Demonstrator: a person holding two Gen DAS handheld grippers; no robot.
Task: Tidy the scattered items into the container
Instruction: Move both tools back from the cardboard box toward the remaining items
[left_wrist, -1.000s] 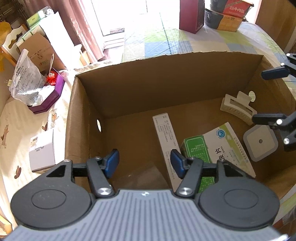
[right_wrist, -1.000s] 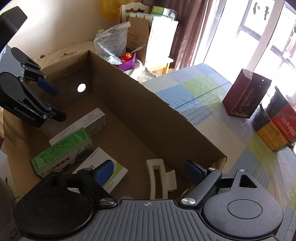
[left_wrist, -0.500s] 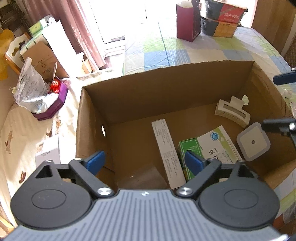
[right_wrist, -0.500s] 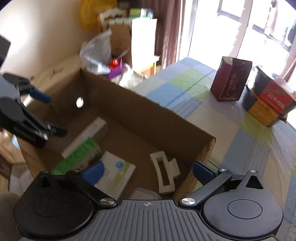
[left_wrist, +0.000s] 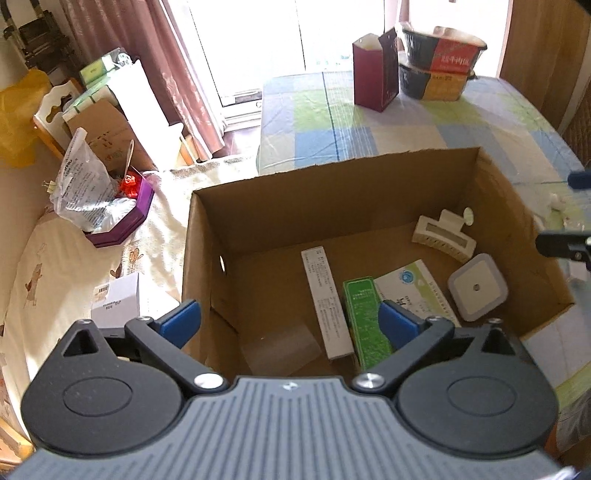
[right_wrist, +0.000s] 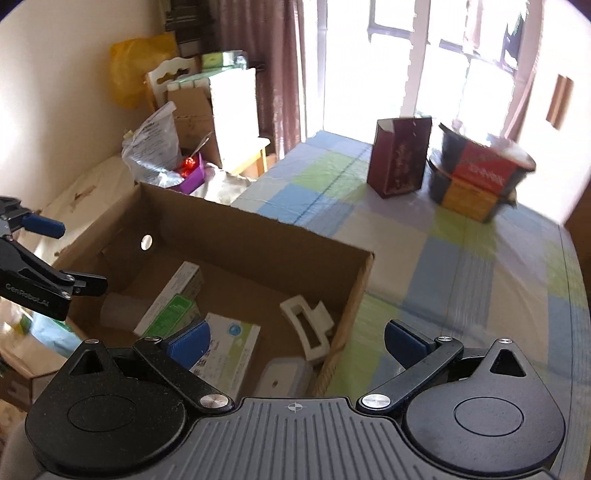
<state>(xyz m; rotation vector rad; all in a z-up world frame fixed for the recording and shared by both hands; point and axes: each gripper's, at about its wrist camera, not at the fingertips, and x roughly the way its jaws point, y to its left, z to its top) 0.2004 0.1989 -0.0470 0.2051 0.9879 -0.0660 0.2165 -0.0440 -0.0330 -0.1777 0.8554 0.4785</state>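
- Checked cloth covers the table (left_wrist: 369, 122), where an open cardboard box (left_wrist: 332, 192) sits.
- Inside lie a white hair clip (left_wrist: 443, 236), green carton (left_wrist: 365, 321), long white carton (left_wrist: 325, 295) and square white lid (left_wrist: 476, 288).
- Left tool (left_wrist: 290, 325) and right tool (right_wrist: 295, 341) both gape wide, empty, above the box.

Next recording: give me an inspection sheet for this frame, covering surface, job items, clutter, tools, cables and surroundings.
Surface: checked tablecloth, bare near the box.
Job items: cardboard box holds a white carton, green carton, flat white-green packet, hair claw and square white case.
Clutter: maroon bag and stacked bowls at the far end; small white box left of the box.
Tools: left tool open, empty, above the box; right tool open, empty.
Cables: nothing seen.
Surroundings: curtains, bright window, purple tray with a plastic bag.
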